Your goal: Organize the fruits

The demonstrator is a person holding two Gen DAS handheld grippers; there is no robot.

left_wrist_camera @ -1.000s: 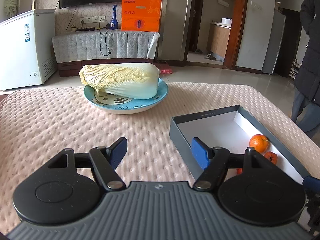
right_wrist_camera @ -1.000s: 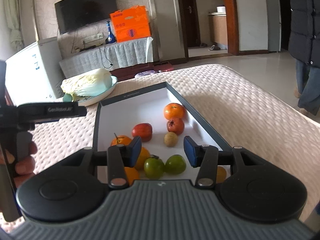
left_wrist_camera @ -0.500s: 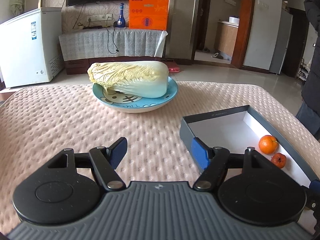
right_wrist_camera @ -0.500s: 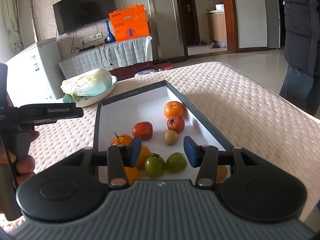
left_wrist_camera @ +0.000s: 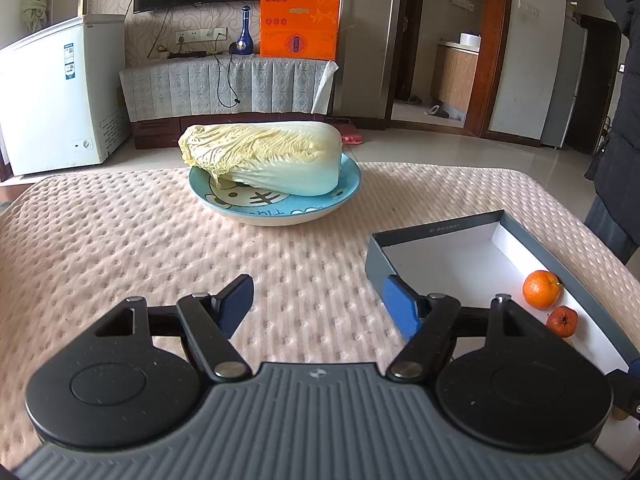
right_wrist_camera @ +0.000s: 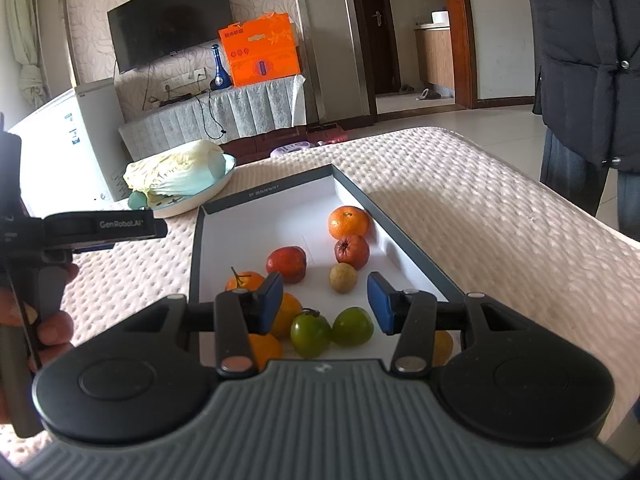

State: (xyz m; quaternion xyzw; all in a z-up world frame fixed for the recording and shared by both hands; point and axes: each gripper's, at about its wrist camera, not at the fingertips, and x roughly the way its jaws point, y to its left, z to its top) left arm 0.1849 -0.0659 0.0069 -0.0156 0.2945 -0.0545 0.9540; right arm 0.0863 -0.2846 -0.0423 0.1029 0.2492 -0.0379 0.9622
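Over the box (right_wrist_camera: 224, 256) of fruit, right gripper (right_wrist_camera: 325, 300) hangs empty, jaws apart; left gripper (left_wrist_camera: 318, 300) gapes wide too.

Green tomatoes (right_wrist_camera: 330, 330): two, side by side in the box.
Oranges (right_wrist_camera: 348, 222): one whole at the far end; three or four more partly hidden behind the right gripper.
Red fruits (right_wrist_camera: 287, 264): two.
Small yellowish fruit (right_wrist_camera: 343, 278): one.
Boxes (right_wrist_camera: 276, 190): one.
Cabbages (left_wrist_camera: 264, 158): one.
Plates (left_wrist_camera: 280, 208): one.
Grippers (right_wrist_camera: 326, 302): two.
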